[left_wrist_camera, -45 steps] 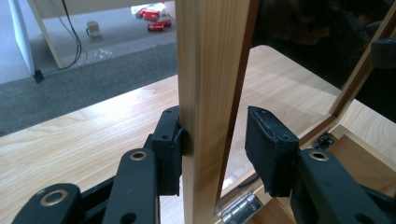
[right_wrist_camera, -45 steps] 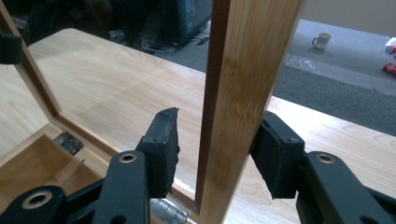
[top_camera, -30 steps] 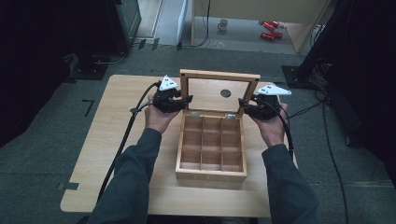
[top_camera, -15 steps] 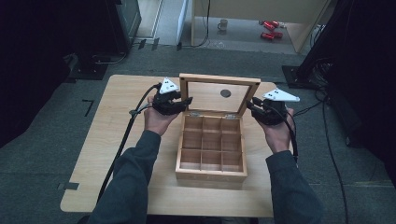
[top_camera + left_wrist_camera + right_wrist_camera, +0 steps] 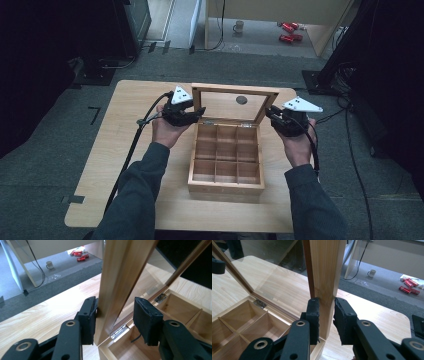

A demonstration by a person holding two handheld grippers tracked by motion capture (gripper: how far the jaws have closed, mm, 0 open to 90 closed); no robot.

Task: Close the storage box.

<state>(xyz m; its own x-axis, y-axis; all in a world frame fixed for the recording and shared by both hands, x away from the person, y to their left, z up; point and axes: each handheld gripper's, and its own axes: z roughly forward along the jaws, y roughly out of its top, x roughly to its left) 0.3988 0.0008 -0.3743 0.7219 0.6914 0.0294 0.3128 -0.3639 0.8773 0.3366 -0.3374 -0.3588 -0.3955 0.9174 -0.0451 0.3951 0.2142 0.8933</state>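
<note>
Lower centre of the high view: wooden compartment box (image 5: 226,162) sits on the light wood table (image 5: 125,150), body open, dividers making a grid of empty cells. Both sleeves come up from the bottom edge either side of it.

Mid frame, the glass-paned lid (image 5: 231,104) stands raised at the back of the box, hinged along the rear edge, a small dark round spot on the pane.

Left gripper (image 5: 197,113) is at the lid's left frame post. In the left gripper view the jaws straddle that post: the left pad (image 5: 88,320) touches the wood, the right pad (image 5: 146,320) stands off it with a clear gap, brass hinge (image 5: 119,331) visible between. Jaws have just been opening, post between them, no clamp.

Right gripper (image 5: 272,116) is at the lid's right frame post. Right gripper view: jaws have just been closing and both pads now sit against the post low down, just above the box corner, so it has the lid frame pinched.

Far: grey floor beyond the table, white mug (image 5: 239,26) and red cans (image 5: 289,31) in the upper centre, by a pale desk leg.
</note>
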